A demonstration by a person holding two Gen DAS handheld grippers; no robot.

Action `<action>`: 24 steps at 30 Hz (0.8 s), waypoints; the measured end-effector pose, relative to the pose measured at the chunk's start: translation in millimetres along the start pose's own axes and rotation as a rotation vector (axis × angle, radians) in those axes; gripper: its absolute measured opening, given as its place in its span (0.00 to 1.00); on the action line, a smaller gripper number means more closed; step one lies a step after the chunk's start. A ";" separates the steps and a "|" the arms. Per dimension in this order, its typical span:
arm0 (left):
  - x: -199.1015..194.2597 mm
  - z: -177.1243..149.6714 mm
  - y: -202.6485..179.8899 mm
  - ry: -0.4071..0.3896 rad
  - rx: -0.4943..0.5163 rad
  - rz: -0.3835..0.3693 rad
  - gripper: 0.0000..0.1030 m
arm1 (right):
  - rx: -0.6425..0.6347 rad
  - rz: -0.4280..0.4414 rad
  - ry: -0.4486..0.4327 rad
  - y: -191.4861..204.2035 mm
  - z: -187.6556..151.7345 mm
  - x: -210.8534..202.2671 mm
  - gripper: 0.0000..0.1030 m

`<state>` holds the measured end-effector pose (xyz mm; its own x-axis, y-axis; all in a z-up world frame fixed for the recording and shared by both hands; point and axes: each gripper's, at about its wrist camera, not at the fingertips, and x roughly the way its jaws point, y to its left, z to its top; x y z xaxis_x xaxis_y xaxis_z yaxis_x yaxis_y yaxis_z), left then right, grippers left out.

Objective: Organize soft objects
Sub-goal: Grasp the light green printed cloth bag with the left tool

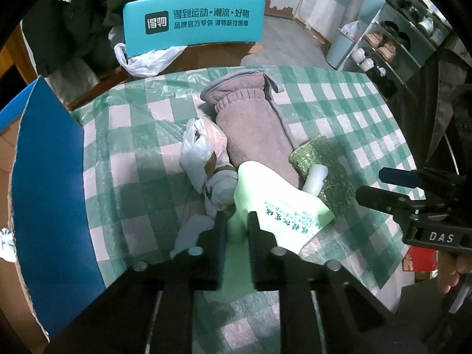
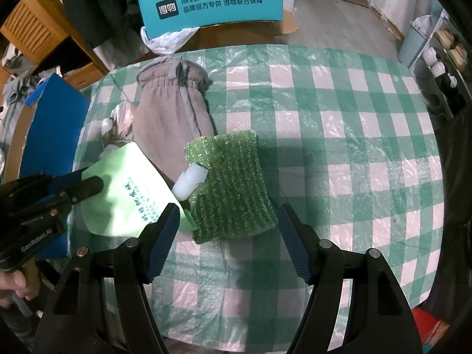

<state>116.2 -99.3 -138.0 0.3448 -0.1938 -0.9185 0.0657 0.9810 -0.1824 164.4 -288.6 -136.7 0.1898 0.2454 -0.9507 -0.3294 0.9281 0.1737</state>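
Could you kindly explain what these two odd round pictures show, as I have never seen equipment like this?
A person holds a two-finger tool in each hand, each carrying a wide-angle camera looking along its fingers. One picture is from the left gripper, shut on a pale green pouch. The other is from the right gripper, open above a glittery green sponge cloth. On the checked tablecloth also lie a grey fleece mitten and a crumpled white plastic bag.
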 end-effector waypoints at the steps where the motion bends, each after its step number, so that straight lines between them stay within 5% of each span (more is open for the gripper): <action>1: -1.8 -0.6 0.3 -0.003 0.002 -0.002 0.10 | 0.000 0.000 0.000 0.1 0.0 0.0 0.68; 10: -11.3 -11.9 -9.1 -0.010 0.043 -0.039 0.07 | -0.009 0.004 0.008 5.8 -3.5 -0.4 0.68; 24: 7.5 -48.8 -35.4 0.112 0.102 -0.073 0.07 | -0.020 -0.006 0.002 11.0 -8.0 -8.6 0.68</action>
<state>70.7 -135.7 -155.6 0.2293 -0.2582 -0.9385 0.1836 0.9583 -0.2188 151.8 -282.7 -128.7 0.1903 0.2393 -0.9521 -0.3469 0.9236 0.1628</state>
